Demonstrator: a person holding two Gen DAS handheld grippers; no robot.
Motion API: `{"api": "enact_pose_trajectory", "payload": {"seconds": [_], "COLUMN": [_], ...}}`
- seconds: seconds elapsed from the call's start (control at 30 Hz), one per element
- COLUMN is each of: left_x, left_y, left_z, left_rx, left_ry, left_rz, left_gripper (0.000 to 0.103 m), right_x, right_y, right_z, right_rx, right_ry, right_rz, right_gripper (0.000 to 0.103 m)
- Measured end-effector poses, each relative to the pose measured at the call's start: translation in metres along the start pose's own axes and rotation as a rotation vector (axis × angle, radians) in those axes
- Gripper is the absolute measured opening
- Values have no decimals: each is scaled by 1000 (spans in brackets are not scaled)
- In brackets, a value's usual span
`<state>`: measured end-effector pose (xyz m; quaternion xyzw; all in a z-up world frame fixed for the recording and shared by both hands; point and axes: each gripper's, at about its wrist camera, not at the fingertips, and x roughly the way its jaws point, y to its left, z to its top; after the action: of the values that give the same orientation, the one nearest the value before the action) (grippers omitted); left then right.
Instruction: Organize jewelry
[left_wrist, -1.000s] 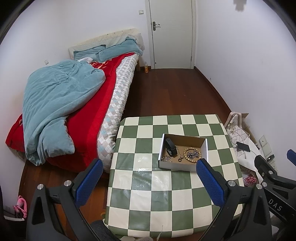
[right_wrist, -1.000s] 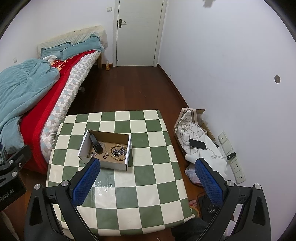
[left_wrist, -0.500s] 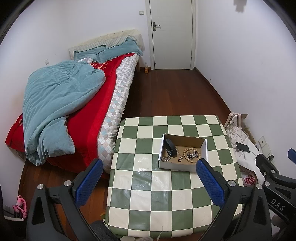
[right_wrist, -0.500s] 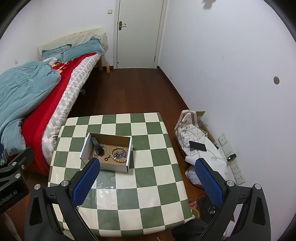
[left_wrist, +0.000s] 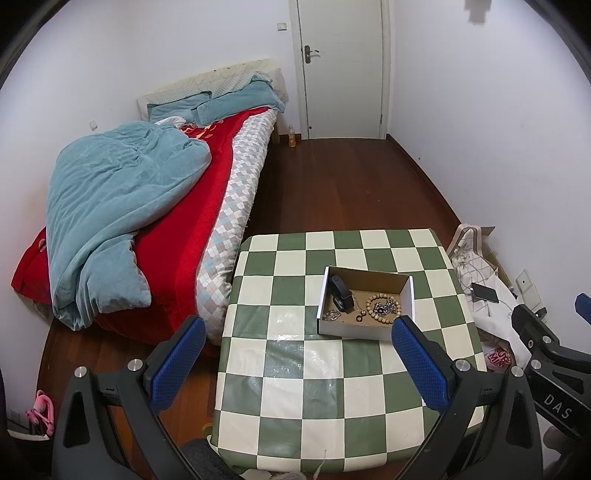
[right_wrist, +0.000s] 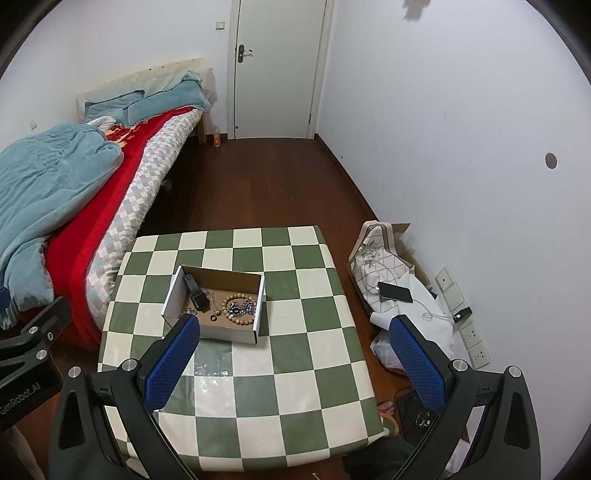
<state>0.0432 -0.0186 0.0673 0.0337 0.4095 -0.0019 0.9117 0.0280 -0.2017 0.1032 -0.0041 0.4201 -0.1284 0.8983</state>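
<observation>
A shallow white cardboard box (left_wrist: 364, 329) (right_wrist: 221, 329) stands on a green-and-white checkered table (left_wrist: 295, 369) (right_wrist: 295, 354). Inside lie a wooden bead bracelet (left_wrist: 383, 307) (right_wrist: 239, 307), a dark ring (left_wrist: 359, 318) (right_wrist: 213, 317), silver chains (left_wrist: 331, 315) and a black oblong item (left_wrist: 340, 291) (right_wrist: 195, 294). My left gripper (left_wrist: 295, 363) is open and empty, high above the table's near half. My right gripper (right_wrist: 295, 360) is open and empty, also high above the table.
A bed with a red cover and teal blanket (left_wrist: 122, 206) (right_wrist: 48, 184) lies left of the table. A white door (left_wrist: 341, 66) is at the far wall. Bags, a phone (right_wrist: 396, 292) and wall sockets (right_wrist: 469, 332) sit right of the table on the wooden floor.
Both grippers have drifted back a little, so the table and box sit slightly lower in each view. Both jaws stay open.
</observation>
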Motion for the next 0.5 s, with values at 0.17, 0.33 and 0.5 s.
{"api": "enact_pose_trajectory", "payload": {"seconds": [0.17,0.33,0.5], "left_x": [-1,-2,-6], "left_y": [1,1,1], "left_z": [0,1,2], "left_rx": [2,6,8], "left_ry": [-2,-4,-9], "left_rz": [0,-1,-1], "left_gripper": [103,103,103], "right_x": [-2,-4,-6], "right_y": [0,-1,-2], "right_z": [0,1,1], "right_rx": [-2,-1,1], "right_ry": [-1,-9,-14], "right_rz": [2,3,2], "right_gripper": [103,103,103]}}
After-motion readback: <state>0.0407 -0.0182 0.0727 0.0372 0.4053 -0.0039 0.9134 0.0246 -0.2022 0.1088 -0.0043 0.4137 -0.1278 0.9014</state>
